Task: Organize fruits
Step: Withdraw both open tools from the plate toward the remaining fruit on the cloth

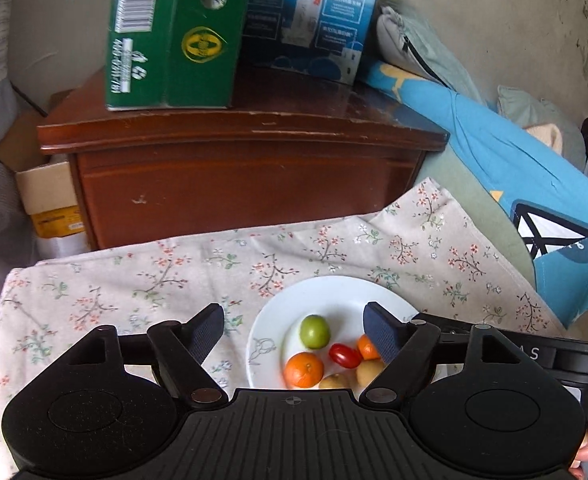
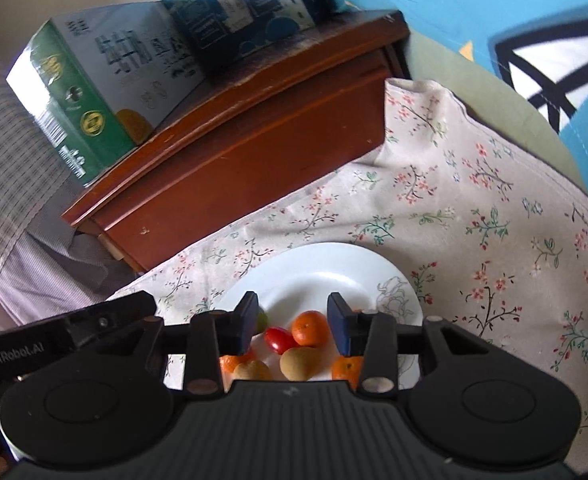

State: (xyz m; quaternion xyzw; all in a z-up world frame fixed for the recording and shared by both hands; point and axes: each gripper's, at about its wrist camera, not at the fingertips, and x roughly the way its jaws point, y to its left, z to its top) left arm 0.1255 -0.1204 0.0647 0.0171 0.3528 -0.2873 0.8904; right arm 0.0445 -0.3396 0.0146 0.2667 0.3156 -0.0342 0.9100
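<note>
Both the left gripper (image 1: 294,326) and right gripper (image 2: 292,320) hung open and empty over the plate (image 1: 341,292). The fruits were so crowded that a sloppy grab at the tomato (image 2: 277,339) could've easily knocked an orange (image 2: 309,327) off onto the cloth (image 2: 473,220).

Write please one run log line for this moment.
left gripper: open, empty | right gripper: open, empty | white plate: holds green fruit, cherry tomato, oranges | both above plate

Premises: a home bedroom. A worn wooden nightstand (image 1: 238,152) carries two cartons (image 1: 174,32); beside it lie a bed's blue bedding (image 1: 513,152) and a floral cloth (image 1: 134,280).
</note>
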